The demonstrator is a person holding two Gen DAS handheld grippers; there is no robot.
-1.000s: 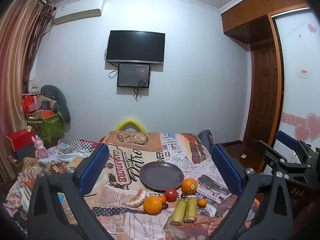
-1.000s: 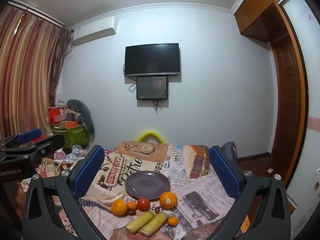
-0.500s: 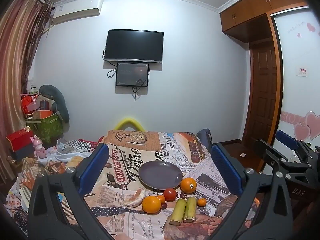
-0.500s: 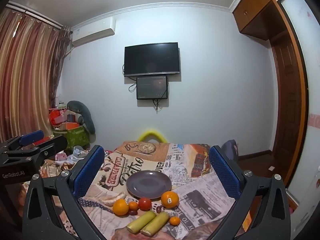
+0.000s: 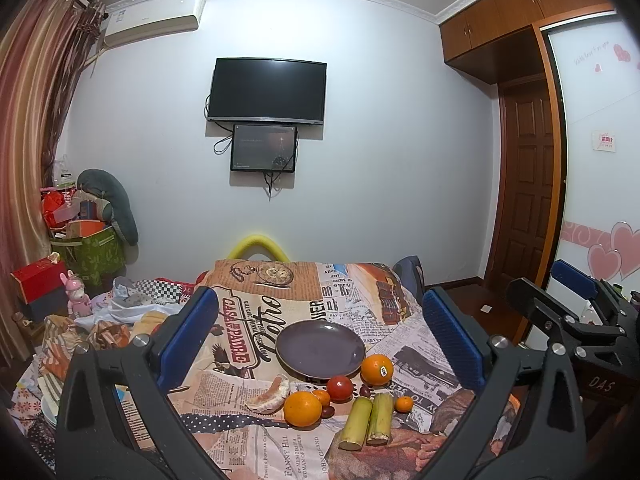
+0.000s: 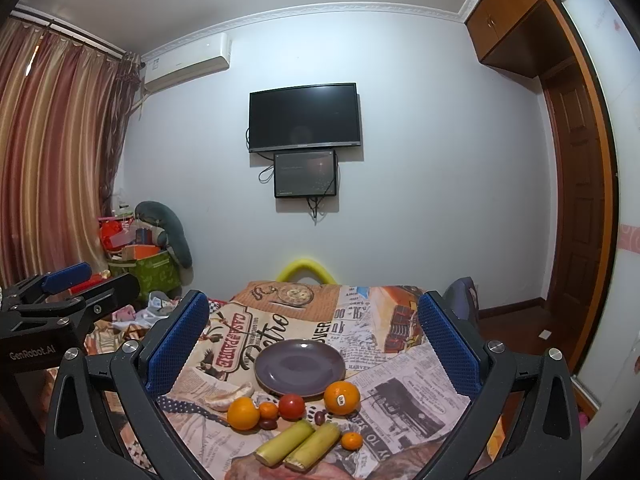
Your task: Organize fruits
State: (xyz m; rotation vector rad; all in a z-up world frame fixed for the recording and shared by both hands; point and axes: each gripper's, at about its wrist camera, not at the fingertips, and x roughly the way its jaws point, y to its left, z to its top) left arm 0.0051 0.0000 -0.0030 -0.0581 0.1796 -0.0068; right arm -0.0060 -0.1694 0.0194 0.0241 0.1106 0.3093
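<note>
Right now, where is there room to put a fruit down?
The purple plate is bare. The cloth behind it is open too. In front it is crowded: oranges, tomato and sugarcane pieces sit close together.

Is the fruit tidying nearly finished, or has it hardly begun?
Hardly begun, it seems. Nothing looks done: the plate is bare. Nothing is in hand: the left gripper and right gripper both hang open above the table. Left to do: the two oranges, the tomato, the small tangerines, the peeled segment and the two cane pieces all lie on the cloth.
</note>
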